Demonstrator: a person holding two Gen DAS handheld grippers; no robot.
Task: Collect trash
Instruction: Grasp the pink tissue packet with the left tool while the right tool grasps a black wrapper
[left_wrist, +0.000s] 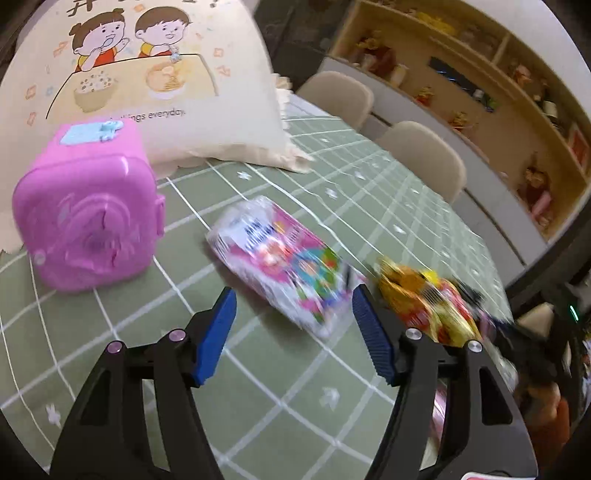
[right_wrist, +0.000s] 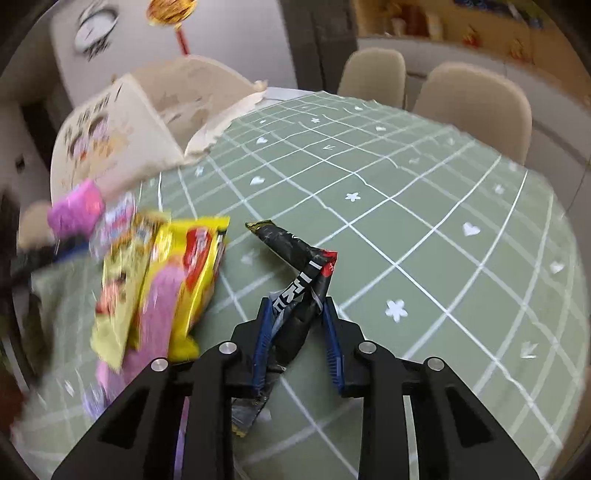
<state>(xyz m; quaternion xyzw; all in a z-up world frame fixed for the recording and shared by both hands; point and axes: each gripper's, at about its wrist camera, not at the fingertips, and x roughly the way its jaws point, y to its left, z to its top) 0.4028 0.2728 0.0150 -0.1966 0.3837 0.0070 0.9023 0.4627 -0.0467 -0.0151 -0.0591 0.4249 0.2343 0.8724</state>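
Black wrapper (right_wrist: 295, 280): thin crinkled foil, near weightless, soft, and already bent into a sharp elbow. Probably slippery on its glossy face, not fragile, likely to fold or slide out if pinched only at an edge. Best taken across the doubled-up part near the bend, where 2 layers give the pads something to bite.

Sits on the green checked tablecloth (right_wrist: 424, 221) near the middle of the near side, between the blue pads of the right gripper (right_wrist: 297, 332). Jaws narrowed around it, left pad against the foil, right pad just beside or barely touching; a full clamp cannot be confirmed. Long axis runs from near, under the gripper, away to the bend, then kinks off to the far left, torn tip pointing far left.

Pink printed packet (left_wrist: 280, 258): light, puffy film, blurred, lying on the cloth just ahead of the left gripper (left_wrist: 293, 310). Jaws well apart, nothing held. Long axis slants from far left to near right.

Yellow snack wrappers (right_wrist: 162, 280) lie left of the black one, long axes running near to far. Pink toy box (left_wrist: 88, 218) and printed cushion (left_wrist: 177, 92) at far left.
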